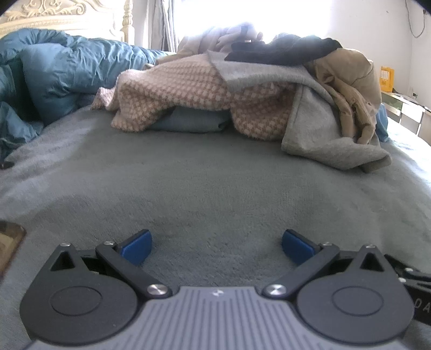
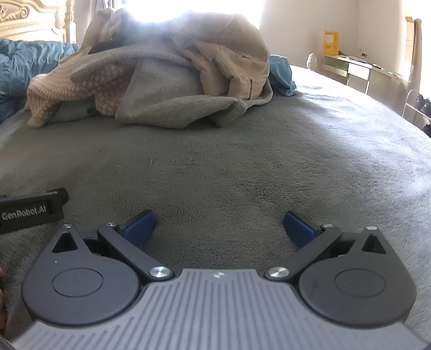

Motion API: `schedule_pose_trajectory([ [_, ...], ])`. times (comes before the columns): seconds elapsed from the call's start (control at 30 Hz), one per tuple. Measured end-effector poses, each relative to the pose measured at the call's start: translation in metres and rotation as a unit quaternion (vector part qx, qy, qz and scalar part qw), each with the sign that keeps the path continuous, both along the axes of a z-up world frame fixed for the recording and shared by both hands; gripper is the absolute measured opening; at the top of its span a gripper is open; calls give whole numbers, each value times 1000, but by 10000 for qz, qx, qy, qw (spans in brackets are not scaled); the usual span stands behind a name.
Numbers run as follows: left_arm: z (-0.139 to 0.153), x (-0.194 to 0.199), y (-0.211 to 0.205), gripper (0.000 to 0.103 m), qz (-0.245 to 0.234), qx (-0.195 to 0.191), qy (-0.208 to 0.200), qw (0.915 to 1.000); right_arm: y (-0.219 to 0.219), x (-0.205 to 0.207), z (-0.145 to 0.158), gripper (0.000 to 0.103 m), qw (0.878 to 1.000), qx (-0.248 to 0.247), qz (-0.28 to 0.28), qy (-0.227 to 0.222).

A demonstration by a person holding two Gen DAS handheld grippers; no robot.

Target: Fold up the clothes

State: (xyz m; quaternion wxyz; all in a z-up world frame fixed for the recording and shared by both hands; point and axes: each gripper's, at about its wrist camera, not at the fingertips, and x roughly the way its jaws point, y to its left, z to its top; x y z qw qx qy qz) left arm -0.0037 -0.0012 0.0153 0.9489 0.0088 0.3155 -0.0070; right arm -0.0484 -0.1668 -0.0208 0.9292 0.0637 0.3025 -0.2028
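Left wrist view: left gripper [image 1: 216, 246] at lower centre, blue pads spread wide apart, nothing between them, low over the bed [image 1: 215, 188].
Right wrist view: right gripper [image 2: 219, 228] at lower centre, pads likewise apart and empty, over the same grey bed cover.
Neighbouring tool: black housing [image 2: 29, 211] lettered "GenRobot.AI" at left edge of right view.
Clothes pile [image 1: 256, 94]: unfolded heap in upper centre of both views, well apart from both grippers.
Pile contents: checked knit [image 1: 194, 91], grey garment [image 1: 317, 126], tan garment [image 1: 350, 88], dark item [image 1: 285, 49] on top.
Surroundings: blue duvet [image 1: 62, 78] upper left; headboard [image 1: 54, 13] behind it; desk [image 2: 353, 70] upper right.
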Motion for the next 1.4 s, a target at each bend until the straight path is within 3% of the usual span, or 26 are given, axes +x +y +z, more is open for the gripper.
schedule_pose_trajectory([
  [0.13,23,-3,-3,103,-251,392,-408,9981,2,0,10,102,9994,-251,168,146],
  [0.23,45,3,-3,103,-471,242,-575,9969,10,-3,20,102,9965,-745,351,142],
  [0.47,89,35,-12,103,-888,88,-1030,9907,8,3,68,102,9904,-1096,759,-367],
  [0.63,107,68,-22,103,-1342,114,-1442,9803,-20,26,111,102,9884,-1007,820,-791],
  [0.73,108,93,-33,103,-1499,279,-1768,9724,-39,50,141,102,9858,-958,983,-969],
  [0.93,88,137,-76,103,-1737,1161,-2138,9543,-78,120,178,102,9833,-697,1215,-1164],
  [1.23,79,197,-103,103,-1932,755,-2109,9552,-100,215,188,102,9825,-587,1462,-991],
  [1.4,83,211,-104,92,-1934,569,-2174,9550,-96,250,192,102,9811,-698,1560,-906],
])
